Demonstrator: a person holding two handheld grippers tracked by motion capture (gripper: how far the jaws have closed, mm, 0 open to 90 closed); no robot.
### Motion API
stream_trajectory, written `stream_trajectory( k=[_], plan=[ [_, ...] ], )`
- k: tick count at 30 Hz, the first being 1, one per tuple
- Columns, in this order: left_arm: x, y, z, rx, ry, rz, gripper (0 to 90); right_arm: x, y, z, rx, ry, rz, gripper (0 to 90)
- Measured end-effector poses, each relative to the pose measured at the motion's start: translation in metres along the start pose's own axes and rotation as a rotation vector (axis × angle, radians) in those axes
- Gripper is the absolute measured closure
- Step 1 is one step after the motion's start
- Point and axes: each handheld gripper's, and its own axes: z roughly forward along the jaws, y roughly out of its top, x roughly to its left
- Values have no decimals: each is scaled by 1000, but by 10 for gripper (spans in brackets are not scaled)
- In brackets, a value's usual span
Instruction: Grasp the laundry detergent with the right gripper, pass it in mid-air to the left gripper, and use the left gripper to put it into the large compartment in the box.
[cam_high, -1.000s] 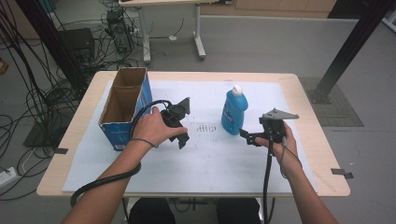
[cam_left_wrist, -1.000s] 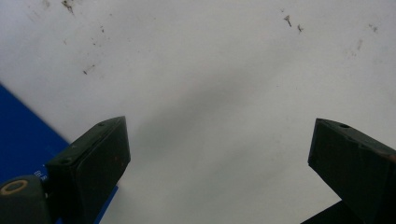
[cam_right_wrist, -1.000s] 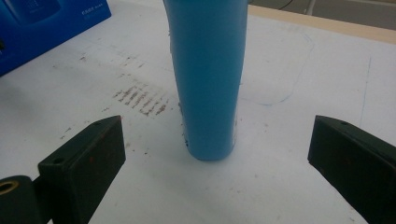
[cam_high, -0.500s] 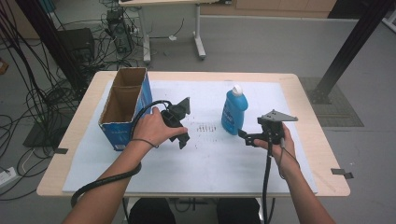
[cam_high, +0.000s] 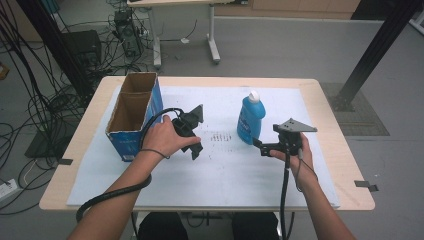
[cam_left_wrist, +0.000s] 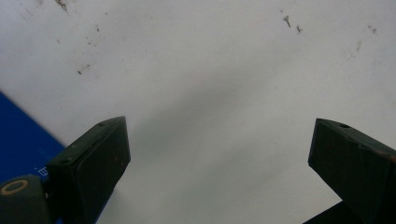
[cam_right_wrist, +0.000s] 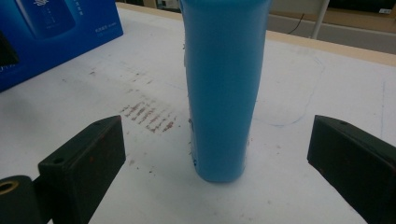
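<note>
Right gripper view cuts off the blue bottle above both wide-apart claws; its cap is out of frame

Even, diffuse overhead light fills the high view; the white sheet on the table reads bright without glare, and shadows beneath the blue bottle and the cardboard box are faint and short. The floor behind the table sits dimmer, and the frame is slightly soft throughout. In the left gripper view the sheet looks greyish, with a broad soft shadow spreading between the black jaws, which are blurred at close range. In the right gripper view the bottle is reasonably sharp with a pale sheen down its side, while the near jaws and far background are soft.
</note>
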Motion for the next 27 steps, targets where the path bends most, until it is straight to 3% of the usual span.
stream_trajectory(
  k=[10,27],
  plan=[
    [-1,1,0,2,0,4,59,0,-9,6,-23,11,8,40],
    [-1,-1,-3,-14,-5,6,60,0,-11,21,-9,0,15,47]
  ],
)
